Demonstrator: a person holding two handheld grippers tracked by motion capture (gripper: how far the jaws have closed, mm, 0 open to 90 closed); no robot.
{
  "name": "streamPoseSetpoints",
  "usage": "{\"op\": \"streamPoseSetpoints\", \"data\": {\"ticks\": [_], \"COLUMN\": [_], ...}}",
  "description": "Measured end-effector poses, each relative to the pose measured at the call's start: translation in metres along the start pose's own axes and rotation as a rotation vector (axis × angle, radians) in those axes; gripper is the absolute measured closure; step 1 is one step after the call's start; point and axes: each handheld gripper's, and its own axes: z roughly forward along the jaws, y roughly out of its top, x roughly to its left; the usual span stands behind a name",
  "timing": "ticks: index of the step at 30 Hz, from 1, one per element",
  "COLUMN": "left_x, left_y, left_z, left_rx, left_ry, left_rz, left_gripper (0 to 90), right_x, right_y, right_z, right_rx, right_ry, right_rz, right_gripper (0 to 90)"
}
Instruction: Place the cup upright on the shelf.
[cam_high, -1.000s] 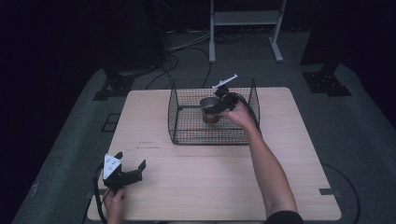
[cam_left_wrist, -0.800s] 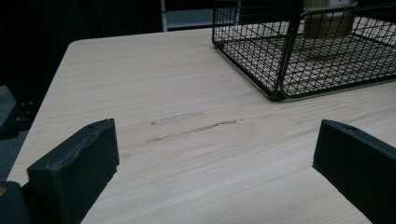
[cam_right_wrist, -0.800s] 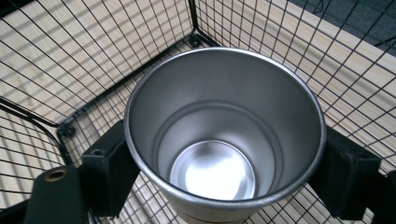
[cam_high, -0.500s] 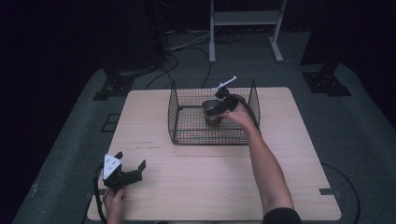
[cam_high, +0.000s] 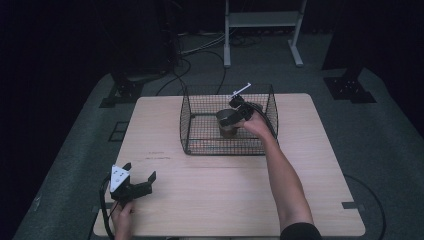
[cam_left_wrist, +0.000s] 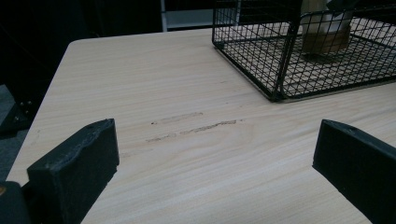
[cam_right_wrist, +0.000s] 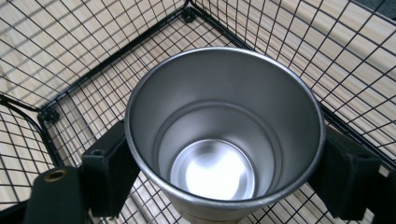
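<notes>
A shiny steel cup (cam_high: 229, 121) stands upright inside a black wire basket (cam_high: 186, 125) at the back middle of the wooden table (cam_high: 210, 200). My right gripper (cam_high: 232, 117) reaches into the basket from above and is shut on the cup. In the right gripper view the two jaws press the cup (cam_right_wrist: 224, 135) from both sides, and the cup is empty. My left gripper (cam_high: 140, 171) rests near the table's front left corner, open, with nothing between its jaws. The left gripper view looks across bare wood toward the basket (cam_left_wrist: 280, 70) and the cup (cam_left_wrist: 325, 28).
Faint scratch marks (cam_left_wrist: 196, 128) cross the wood between the left gripper and the basket. Beyond the table, a metal stand (cam_high: 260, 20) and cables (cam_high: 195, 50) lie on the dark floor. The person's right forearm (cam_high: 285, 180) stretches over the table's right half.
The right gripper has lowered the cup slightly deeper into the basket. The left gripper has stayed in place.
</notes>
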Motion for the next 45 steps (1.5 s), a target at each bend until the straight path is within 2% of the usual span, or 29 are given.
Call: {"op": "streamPoseSetpoints", "data": {"ticks": [4,11,27,32,45], "left_x": [0.000,0.000,-0.001,0.000,0.000], "left_y": [0.000,0.000,0.000,0.000,0.000], "left_z": [0.000,0.000,0.000,0.000,0.000], "left_rx": [-0.001,-0.002,-0.002,-0.001,-0.002], "left_ry": [0.000,-0.002,-0.005,-0.005,-0.005], "left_rz": [-0.001,-0.004,0.004,0.002,0.001], "left_gripper": [0.0,0.0,0.0,0.0,0.0], "right_x": [0.003,0.002,0.010,0.011,0.014], "right_y": [0.001,0.001,0.001,0.001,0.003], "right_z": [0.001,-0.003,-0.007,-0.007,-0.018], "right_rx": [0.006,0.009,0.029,0.037,-0.002], "right_ry": [-0.006,-0.009,-0.002,-0.017,-0.024], "right_rz": [-0.018,-0.007,-0.053,-0.063,-0.064], "right_gripper": [17.7,14.4,12.6,12.4,10.5]}}
